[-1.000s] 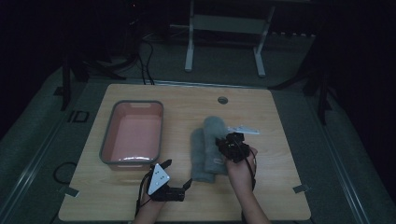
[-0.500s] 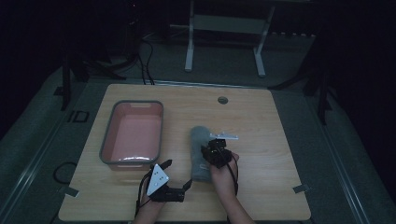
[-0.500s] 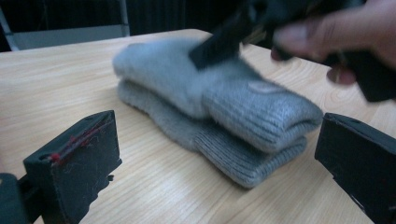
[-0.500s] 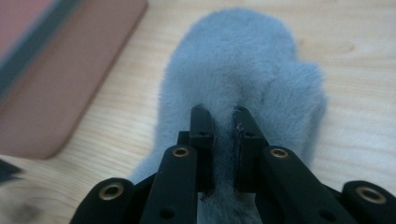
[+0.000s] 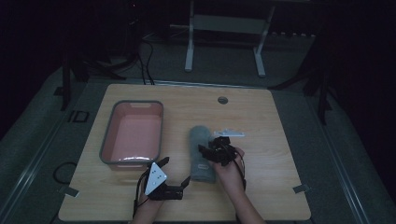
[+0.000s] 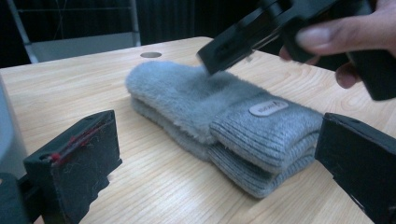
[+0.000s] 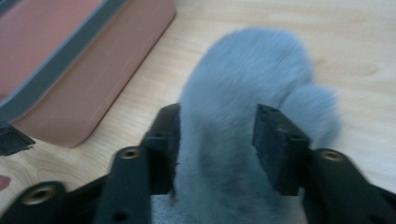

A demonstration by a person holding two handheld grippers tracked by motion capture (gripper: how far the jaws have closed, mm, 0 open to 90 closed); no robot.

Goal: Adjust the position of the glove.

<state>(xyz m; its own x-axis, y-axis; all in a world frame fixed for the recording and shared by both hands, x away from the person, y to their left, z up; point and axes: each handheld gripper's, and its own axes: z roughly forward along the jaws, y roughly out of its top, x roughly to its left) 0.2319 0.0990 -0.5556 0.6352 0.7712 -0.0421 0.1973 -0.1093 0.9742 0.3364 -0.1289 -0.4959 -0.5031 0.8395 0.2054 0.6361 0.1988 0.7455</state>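
A pair of grey fuzzy mittens (image 5: 200, 140) lies stacked on the wooden table (image 5: 271, 154), right of centre. My right gripper (image 5: 211, 152) hangs over its near half. In the right gripper view the jaws of that gripper (image 7: 217, 126) have just been opening and now straddle the fuzzy fabric (image 7: 247, 70) without pinching it. My left gripper (image 5: 175, 170) rests near the front edge, open, pointing at the ribbed cuff end (image 6: 261, 135). The left gripper's (image 6: 215, 154) jaws stand wide apart short of the cuff. Above the mittens (image 6: 187, 88), the right gripper's jaw (image 6: 243, 37) comes down from the upper right.
A pink bin with a grey rim (image 5: 132, 103) stands left of the mittens; its corner (image 7: 70, 46) lies close to the right gripper. A round cable hole (image 5: 222, 100) sits at the table's back. Behind the table, a metal stand (image 5: 224, 23) rises from the floor.
The right gripper moved left and slightly down, from the mittens' right edge to over the pile. Its jaws opened. The pile looks narrower, folded onto itself. The left gripper stayed put.
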